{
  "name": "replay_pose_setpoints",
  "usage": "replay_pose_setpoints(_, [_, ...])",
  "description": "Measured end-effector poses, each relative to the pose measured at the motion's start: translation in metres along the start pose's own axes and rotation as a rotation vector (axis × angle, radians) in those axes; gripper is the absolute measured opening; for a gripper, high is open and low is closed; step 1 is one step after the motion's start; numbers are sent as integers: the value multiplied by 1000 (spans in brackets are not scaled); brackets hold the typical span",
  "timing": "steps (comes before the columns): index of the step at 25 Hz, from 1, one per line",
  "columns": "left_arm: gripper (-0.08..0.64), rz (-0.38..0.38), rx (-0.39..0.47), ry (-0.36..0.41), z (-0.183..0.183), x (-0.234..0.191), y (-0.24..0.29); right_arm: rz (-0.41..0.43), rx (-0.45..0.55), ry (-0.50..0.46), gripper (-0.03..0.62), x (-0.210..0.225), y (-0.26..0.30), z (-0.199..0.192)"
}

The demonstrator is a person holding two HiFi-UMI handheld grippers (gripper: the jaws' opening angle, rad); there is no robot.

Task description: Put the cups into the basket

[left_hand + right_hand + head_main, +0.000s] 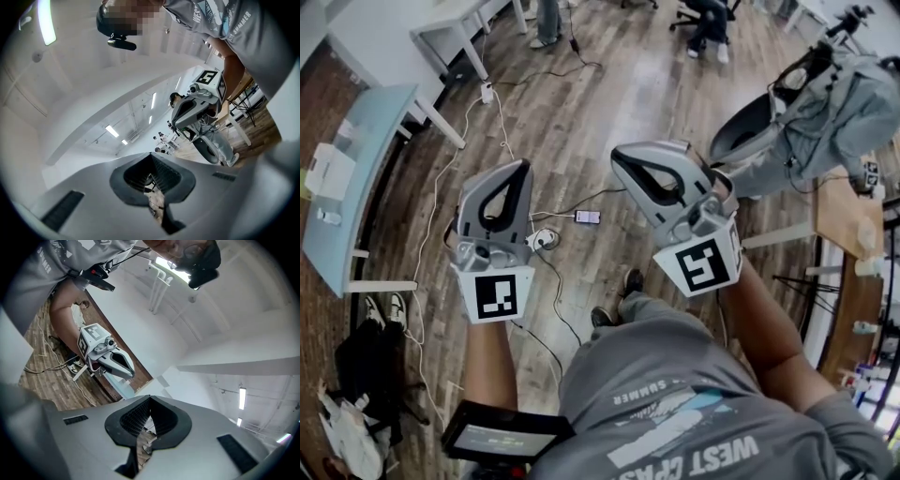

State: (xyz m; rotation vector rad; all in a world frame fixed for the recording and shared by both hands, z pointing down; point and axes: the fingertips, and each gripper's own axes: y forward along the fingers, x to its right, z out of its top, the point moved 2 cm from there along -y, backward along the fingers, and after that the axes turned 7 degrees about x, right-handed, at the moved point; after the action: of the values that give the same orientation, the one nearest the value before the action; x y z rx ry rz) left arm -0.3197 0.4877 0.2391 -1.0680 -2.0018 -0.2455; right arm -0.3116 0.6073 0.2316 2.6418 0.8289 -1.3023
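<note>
Both bare forearms are stretched forward side by side, with the grippers held about level above the floor.

- Left gripper (523, 171): jaws together, nothing between them.
- Right gripper (621, 161): jaws together too, and empty (each gripper view also catches the other gripper alongside).
- Cups and basket: in none of the views.
- Floor: wood-plank floor (581, 103) below, with a white power strip (543, 239) and a phone (588, 217) lying near it.
- Left side: a pale blue table (356, 178), and a white desk (455, 23) farther off.
- Far side: a seated person (710, 23).
- Right side: a bulky shape under grey fabric (834, 112).
- At the wearer's waist: a tablet (506, 436).
</note>
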Motion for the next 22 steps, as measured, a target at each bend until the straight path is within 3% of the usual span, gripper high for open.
replay_pose_setpoints(13, [0,61,-68,1,-61,-20,103,30,64,-3,11,73,39,-96])
replay_pose_setpoints(22, [0,28,-65,-14,-95,-30,146,32,46,30,11,89,76,-137])
